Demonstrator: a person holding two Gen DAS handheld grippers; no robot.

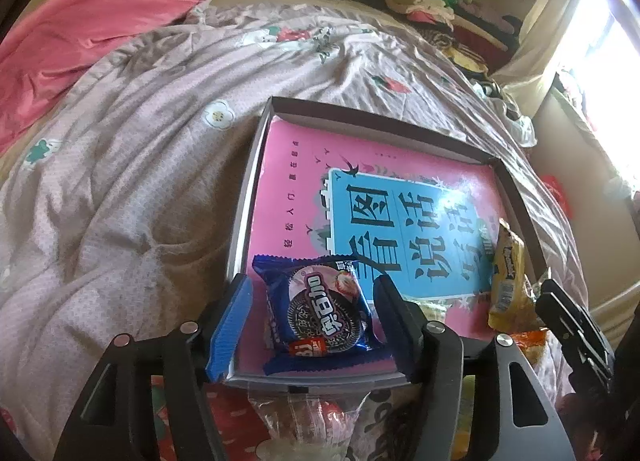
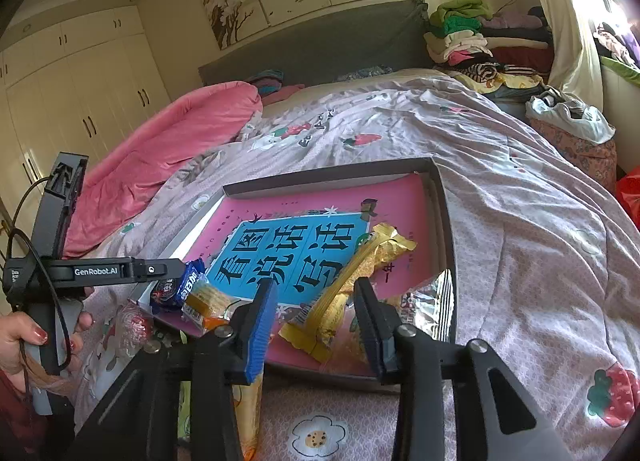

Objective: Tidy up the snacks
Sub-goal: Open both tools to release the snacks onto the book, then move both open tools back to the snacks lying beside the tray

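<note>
A shallow box (image 1: pixel 256 165) with a pink and blue printed bottom lies on the bed; it also shows in the right wrist view (image 2: pixel 446 229). A blue cookie packet (image 1: pixel 320 313) lies in its near left corner, between the spread fingers of my left gripper (image 1: pixel 316 321), which is open and not touching it. A yellow snack packet (image 2: pixel 352 281) lies in the box between the fingers of my right gripper (image 2: pixel 316 321), also open. The yellow packet shows at the right in the left wrist view (image 1: pixel 506 277). A silver packet (image 2: pixel 432 301) lies beside it.
The bed has a pink floral duvet (image 2: pixel 520 221) and a pink blanket (image 2: pixel 180 141). More wrapped snacks (image 1: pixel 304 417) lie on the duvet near the box's front edge. Folded clothes (image 2: pixel 460 33) are piled by the headboard. A wardrobe (image 2: pixel 80 93) stands at left.
</note>
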